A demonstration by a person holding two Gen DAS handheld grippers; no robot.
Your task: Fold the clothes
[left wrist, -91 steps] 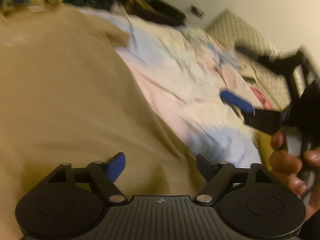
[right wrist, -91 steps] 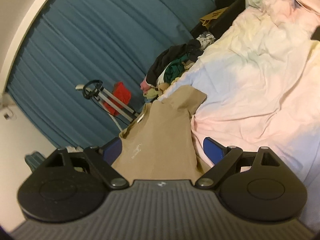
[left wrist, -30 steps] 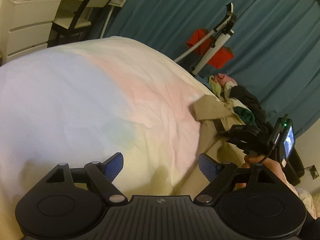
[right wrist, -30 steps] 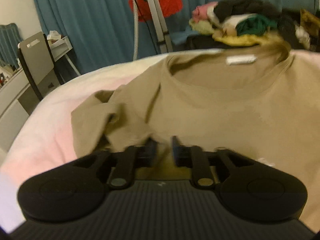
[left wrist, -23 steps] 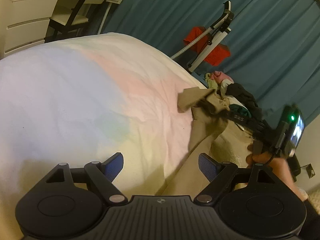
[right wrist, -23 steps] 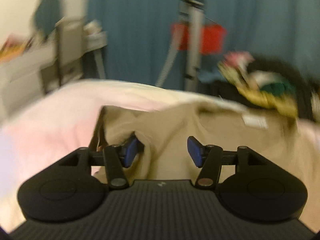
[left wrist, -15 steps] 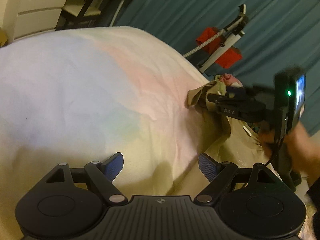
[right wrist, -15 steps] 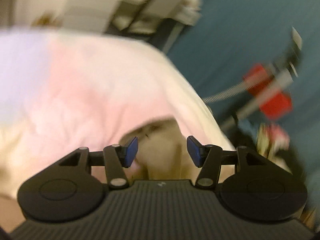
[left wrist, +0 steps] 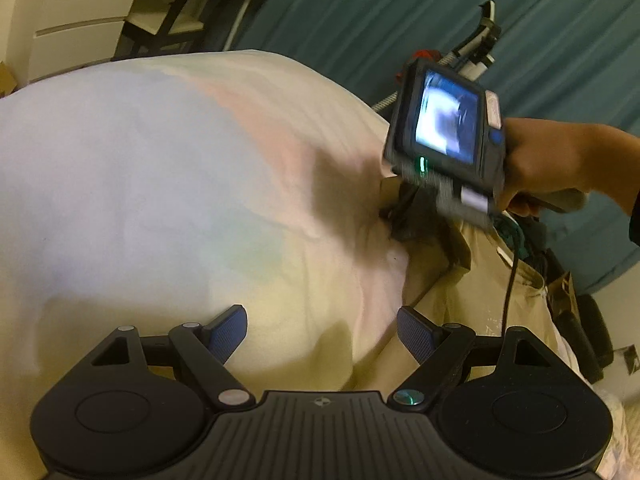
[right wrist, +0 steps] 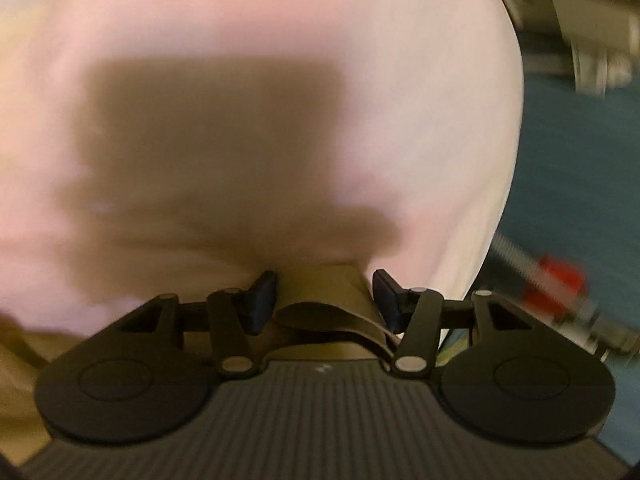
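Since half a second ago, the right gripper [right wrist: 324,296] has been swung down from a tilted look across the room to point at the pale pink bedsheet [right wrist: 280,20], and a folded flap of the tan shirt [right wrist: 320,300] is now seen lying between its blue-padded jaws. Those jaws are held partly apart, with the cloth between them but not clamped. A broad dark shadow is cast on the sheet ahead of them. In the left wrist view, the right gripper [left wrist: 404,220] is seen from behind, held in the person's right hand [left wrist: 536,164], with its lit screen turned toward the camera; its tips are lowered onto the bunched sleeve of the tan shirt [left wrist: 472,296], which is spread on the bed at the right, beside the pastel bedsheet [left wrist: 140,168]. The left gripper [left wrist: 322,330] is held above the sheet with its jaws wide apart and nothing between them. A teal curtain [left wrist: 400,8] is hung behind the bed.
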